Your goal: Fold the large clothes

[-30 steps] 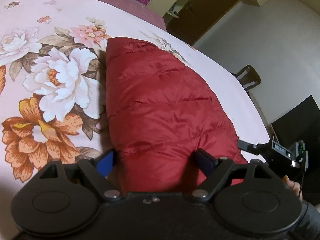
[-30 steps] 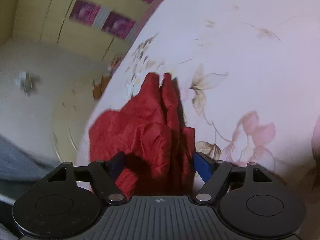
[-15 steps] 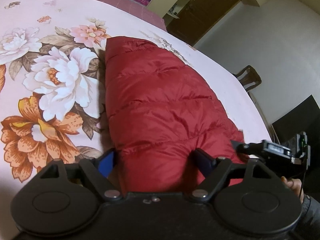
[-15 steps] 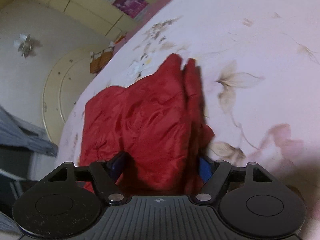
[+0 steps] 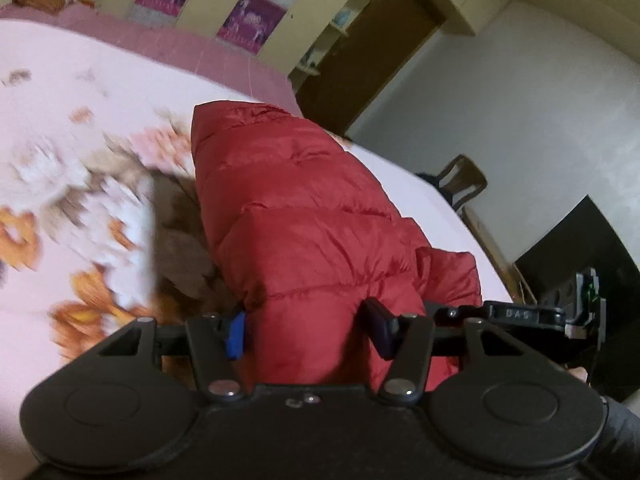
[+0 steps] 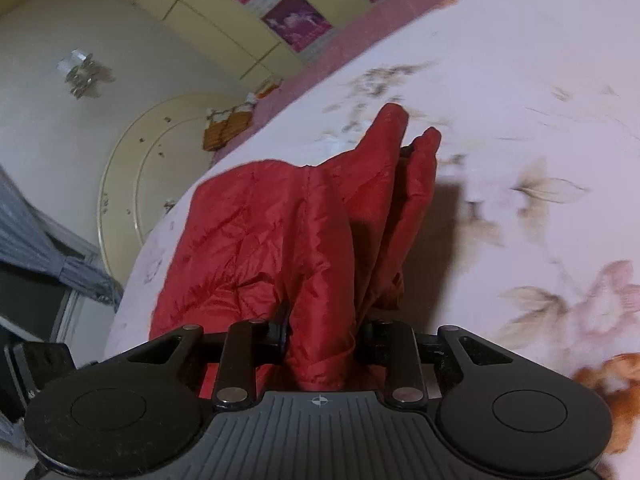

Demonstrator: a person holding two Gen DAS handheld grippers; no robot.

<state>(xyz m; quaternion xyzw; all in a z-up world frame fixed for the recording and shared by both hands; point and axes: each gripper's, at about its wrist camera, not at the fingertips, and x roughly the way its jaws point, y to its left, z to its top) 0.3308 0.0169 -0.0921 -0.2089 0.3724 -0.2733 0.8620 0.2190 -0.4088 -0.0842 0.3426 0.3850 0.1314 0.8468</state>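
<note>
**Both grippers pinched on the red quilted jacket over the flowered bed**

A puffy red quilted jacket (image 5: 296,216) lies on a pale pink bedsheet printed with white and orange flowers (image 5: 72,128), and both grippers have hold of its near end.

The left gripper (image 5: 308,330) has just been closing. Its blue-padded fingers (image 5: 236,334) now press in on either side of a thick padded roll of the jacket, so the jaws stand about half apart with the fabric bunched between them. From this grip the jacket runs away across the sheet toward a dark brown wooden door (image 5: 372,56). To the right of the jacket the other gripper's black body shows, with a wooden chair (image 5: 460,180) beyond the bed's edge.

The right gripper (image 6: 322,334) has also just been closing. Its jaws stand narrow and clamp a gathered fold of the same jacket (image 6: 280,232). The cloth stands up in crumpled ridges ahead of that gripper, with two pointed ends at its far side, and casts a shadow to the right onto the bedsheet (image 6: 540,80). Yellow cupboards with purple posters (image 6: 296,16) stand beyond the jacket.
</note>
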